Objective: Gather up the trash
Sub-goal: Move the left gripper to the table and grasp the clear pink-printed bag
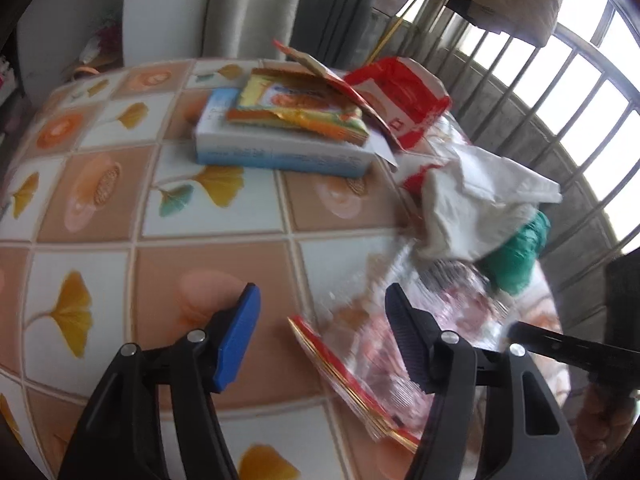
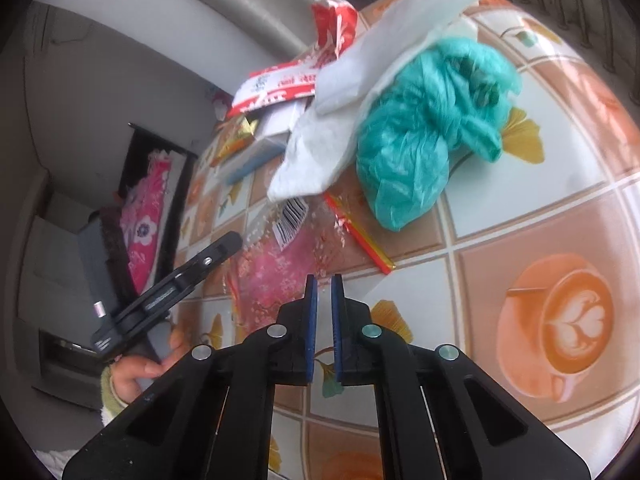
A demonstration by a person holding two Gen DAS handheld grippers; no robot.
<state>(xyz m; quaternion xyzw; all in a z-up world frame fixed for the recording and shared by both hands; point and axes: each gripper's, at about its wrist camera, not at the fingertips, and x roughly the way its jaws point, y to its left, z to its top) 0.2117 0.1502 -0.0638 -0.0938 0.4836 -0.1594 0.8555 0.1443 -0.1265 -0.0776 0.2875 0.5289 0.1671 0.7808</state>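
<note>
Trash, all uncollected on tiled-pattern bench (image 2: 520, 216): crumpled teal plastic bag (image 2: 424, 136); white paper (image 2: 360, 80) beside it; clear pink wrapper (image 2: 276, 276) just below. Left hand-held gripper (image 1: 324, 336) spread over wrapper; right hand-held gripper (image 2: 324, 284) pressed together, empty.

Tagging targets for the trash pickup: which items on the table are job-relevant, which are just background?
Trash:
clear wrapper
green bag
white paper
red-white packet
yellow packet

Background:
patterned table
window bars
curtain
</note>
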